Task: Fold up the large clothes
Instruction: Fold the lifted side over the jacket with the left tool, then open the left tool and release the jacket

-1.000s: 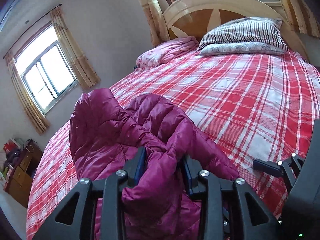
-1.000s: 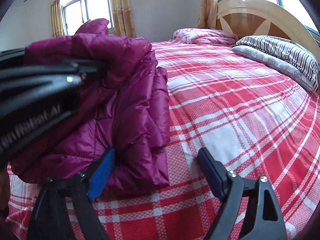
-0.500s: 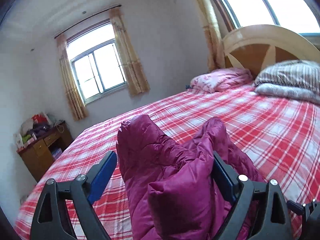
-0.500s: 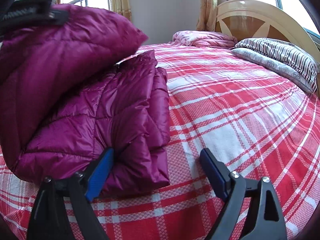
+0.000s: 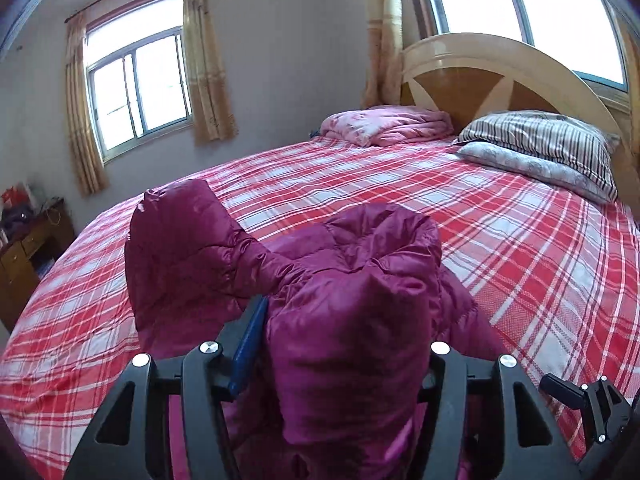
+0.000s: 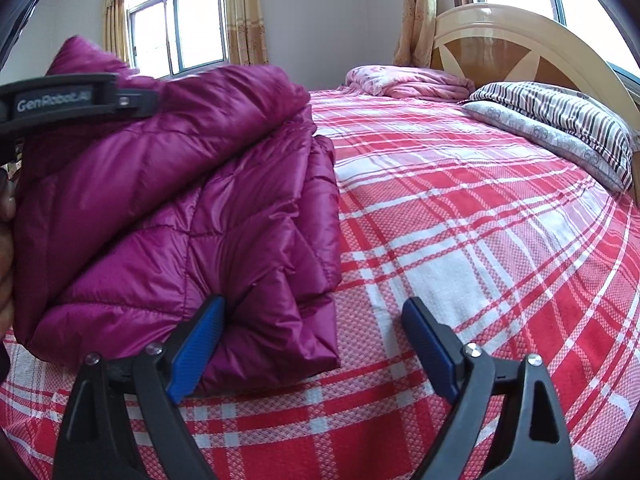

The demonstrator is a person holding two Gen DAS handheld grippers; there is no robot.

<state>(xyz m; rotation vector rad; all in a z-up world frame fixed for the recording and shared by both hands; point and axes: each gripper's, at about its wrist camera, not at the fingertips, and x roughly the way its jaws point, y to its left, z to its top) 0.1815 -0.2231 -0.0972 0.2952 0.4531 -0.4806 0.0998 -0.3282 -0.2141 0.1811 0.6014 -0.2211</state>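
A magenta quilted puffer jacket (image 6: pixel 192 216) lies partly folded on the red plaid bed (image 6: pixel 460 240). In the left wrist view the jacket (image 5: pixel 352 304) bulges up between my left gripper's fingers (image 5: pixel 250 344). My left gripper (image 5: pixel 340 360) is shut on a thick fold of it and holds that fold raised above the lower layers. From the right wrist view the left gripper (image 6: pixel 76 98) shows at the upper left on top of the raised fold. My right gripper (image 6: pixel 312 344) is open and empty, low over the bed at the jacket's near corner.
A striped pillow (image 5: pixel 548 140) and a grey one lie at the wooden headboard (image 5: pixel 480 76). A folded pink blanket (image 5: pixel 384 124) lies at the head of the bed. A wooden cabinet (image 5: pixel 24 248) stands by the left wall under a window.
My left gripper opened half a second ago, then closed on a thick fold of the jacket. Its view swung from the head of the bed to the window and partly back. My right gripper stayed open and still.
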